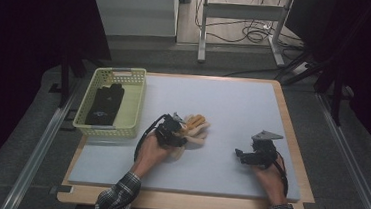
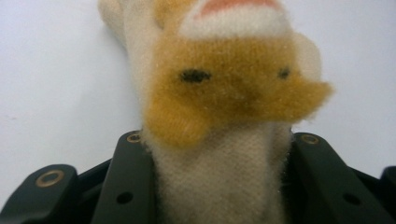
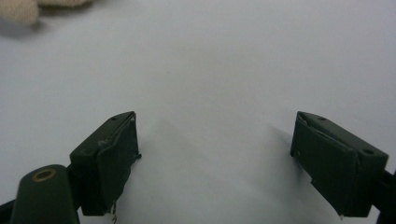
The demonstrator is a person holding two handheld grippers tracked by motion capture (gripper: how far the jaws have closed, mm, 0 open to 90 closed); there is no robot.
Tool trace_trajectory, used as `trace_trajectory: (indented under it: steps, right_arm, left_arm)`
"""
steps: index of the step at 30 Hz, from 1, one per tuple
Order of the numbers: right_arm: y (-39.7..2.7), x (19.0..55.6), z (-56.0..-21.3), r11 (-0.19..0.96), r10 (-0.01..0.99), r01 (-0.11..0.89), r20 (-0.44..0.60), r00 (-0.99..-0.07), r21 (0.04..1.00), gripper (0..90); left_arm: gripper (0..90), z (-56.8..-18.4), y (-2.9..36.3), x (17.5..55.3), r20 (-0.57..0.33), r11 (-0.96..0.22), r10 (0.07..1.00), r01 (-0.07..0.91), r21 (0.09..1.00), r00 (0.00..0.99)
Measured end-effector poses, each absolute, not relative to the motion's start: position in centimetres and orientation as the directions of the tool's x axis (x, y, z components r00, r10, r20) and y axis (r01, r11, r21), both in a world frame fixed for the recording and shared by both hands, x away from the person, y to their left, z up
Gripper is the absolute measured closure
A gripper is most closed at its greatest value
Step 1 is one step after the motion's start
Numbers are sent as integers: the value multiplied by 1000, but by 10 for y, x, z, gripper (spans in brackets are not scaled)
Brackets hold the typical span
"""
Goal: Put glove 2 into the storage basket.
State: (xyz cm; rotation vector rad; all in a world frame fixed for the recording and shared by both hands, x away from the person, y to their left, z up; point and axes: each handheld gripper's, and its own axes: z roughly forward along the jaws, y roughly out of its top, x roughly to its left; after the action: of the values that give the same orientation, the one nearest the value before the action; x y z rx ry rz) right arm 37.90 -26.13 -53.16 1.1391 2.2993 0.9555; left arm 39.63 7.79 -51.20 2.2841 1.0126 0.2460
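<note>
While the left gripper [image 2: 210,186] pinches the cream-and-tan knit glove [image 2: 224,93] mid-table, the right gripper [image 3: 215,158] sits spread over bare mat, well apart. Yellow basket [image 1: 133,98] at the far left edge holds a black glove [image 1: 105,104]. Grey mat [image 1: 233,108] on a wood-edged table; desk legs and cables [image 1: 249,32] behind.

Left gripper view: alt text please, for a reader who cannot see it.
The left gripper, its two black jaws closed on a cream knitted glove with a mustard-yellow animal face, grips the glove's plain cream part. The glove lies on a pale grey table mat.
</note>
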Motion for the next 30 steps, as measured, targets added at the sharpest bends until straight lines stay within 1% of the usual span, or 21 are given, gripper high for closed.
trace_trajectory:
  steps: [6,18,30]
  right_arm:
    - [-261,379,-532,434,808,533,-52,-587,726,146]
    - [-261,379,-532,434,808,533,-53,-586,727,147]
    - [-261,379,-532,436,808,532,-56,-586,726,146]
  left_arm:
    - [592,-496,83,400,-79,-483,741,611,627,667]
    - [590,-461,102,411,-47,-454,785,625,635,618]
    - [589,-428,147,425,-43,-359,860,663,657,508]
